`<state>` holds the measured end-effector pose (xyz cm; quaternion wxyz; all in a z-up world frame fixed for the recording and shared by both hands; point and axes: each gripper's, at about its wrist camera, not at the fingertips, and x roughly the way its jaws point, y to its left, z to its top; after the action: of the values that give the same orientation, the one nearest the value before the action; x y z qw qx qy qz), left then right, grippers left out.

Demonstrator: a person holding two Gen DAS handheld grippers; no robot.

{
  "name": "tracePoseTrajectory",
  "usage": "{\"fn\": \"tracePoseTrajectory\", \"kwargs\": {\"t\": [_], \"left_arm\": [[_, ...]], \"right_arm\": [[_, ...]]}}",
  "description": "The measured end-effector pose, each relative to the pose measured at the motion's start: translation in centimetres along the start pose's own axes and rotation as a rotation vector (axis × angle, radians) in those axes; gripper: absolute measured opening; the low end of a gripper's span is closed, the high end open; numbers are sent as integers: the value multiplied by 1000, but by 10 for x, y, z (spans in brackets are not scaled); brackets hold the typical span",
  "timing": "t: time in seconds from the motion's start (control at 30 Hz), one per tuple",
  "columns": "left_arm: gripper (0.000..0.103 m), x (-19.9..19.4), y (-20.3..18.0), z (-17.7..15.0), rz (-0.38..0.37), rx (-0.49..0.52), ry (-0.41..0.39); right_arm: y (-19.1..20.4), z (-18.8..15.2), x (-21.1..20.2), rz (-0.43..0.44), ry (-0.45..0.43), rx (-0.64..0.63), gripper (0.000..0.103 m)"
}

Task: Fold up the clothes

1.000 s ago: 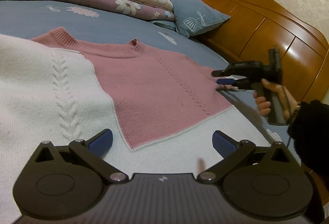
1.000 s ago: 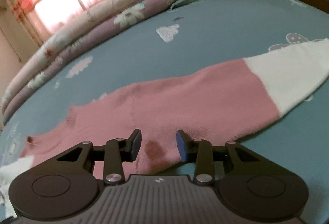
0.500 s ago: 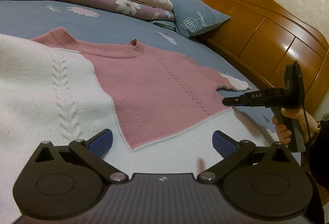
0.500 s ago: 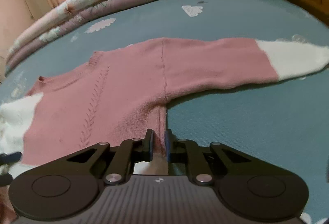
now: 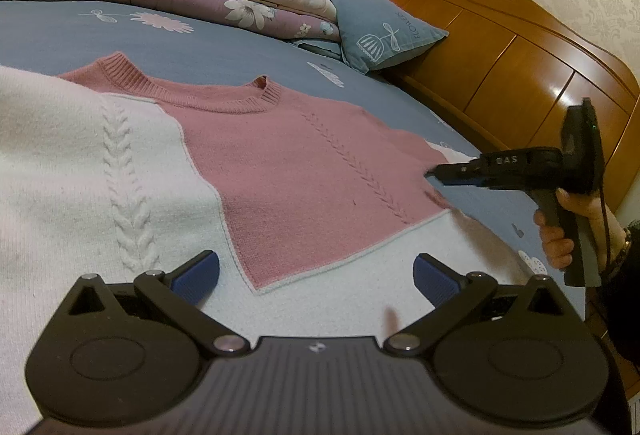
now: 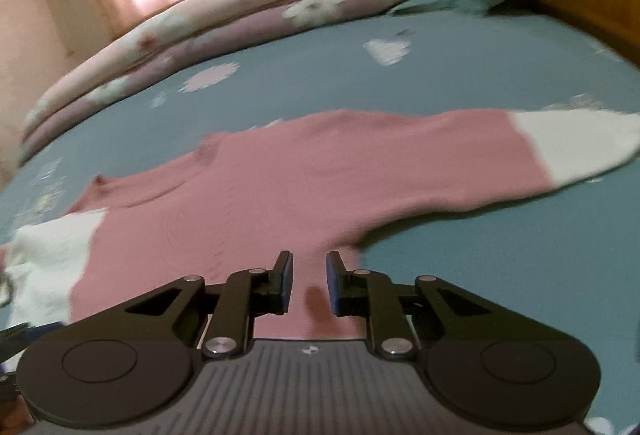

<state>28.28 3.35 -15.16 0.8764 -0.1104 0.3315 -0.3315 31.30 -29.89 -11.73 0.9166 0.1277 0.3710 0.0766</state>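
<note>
the pink and white sweater lies flat on the bed, its sleeve stretched out sideways. the left gripper hovers over the white hem, jaws released and wide. the right gripper sits at the armpit, jaws just opening slightly, pads clear of the knit. folding the sleeve looks to be the step in hand; next calls for a firm pinch.

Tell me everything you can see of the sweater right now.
The sweater is a soft knit, pink at the chest and sleeve, white at the body and cuff, with braided cable lines and a ribbed collar. It lies flat on the blue bedsheet, one sleeve stretched sideways. The right tongs, slightly apart, sit at its armpit.
</note>
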Motion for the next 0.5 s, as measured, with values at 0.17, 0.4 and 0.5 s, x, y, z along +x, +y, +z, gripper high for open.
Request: {"fn": "tracePoseTrajectory", "kwargs": {"t": [0.17, 0.4, 0.5], "left_arm": [[102, 0, 0, 0, 1, 1, 1], [102, 1, -2, 1, 12, 14, 5], [102, 1, -2, 1, 11, 12, 4]], "right_arm": [[-19, 3, 16, -53, 45, 64, 14], [3, -16, -36, 33, 66, 57, 31], [-4, -33, -34, 19, 133, 121, 31]]}}
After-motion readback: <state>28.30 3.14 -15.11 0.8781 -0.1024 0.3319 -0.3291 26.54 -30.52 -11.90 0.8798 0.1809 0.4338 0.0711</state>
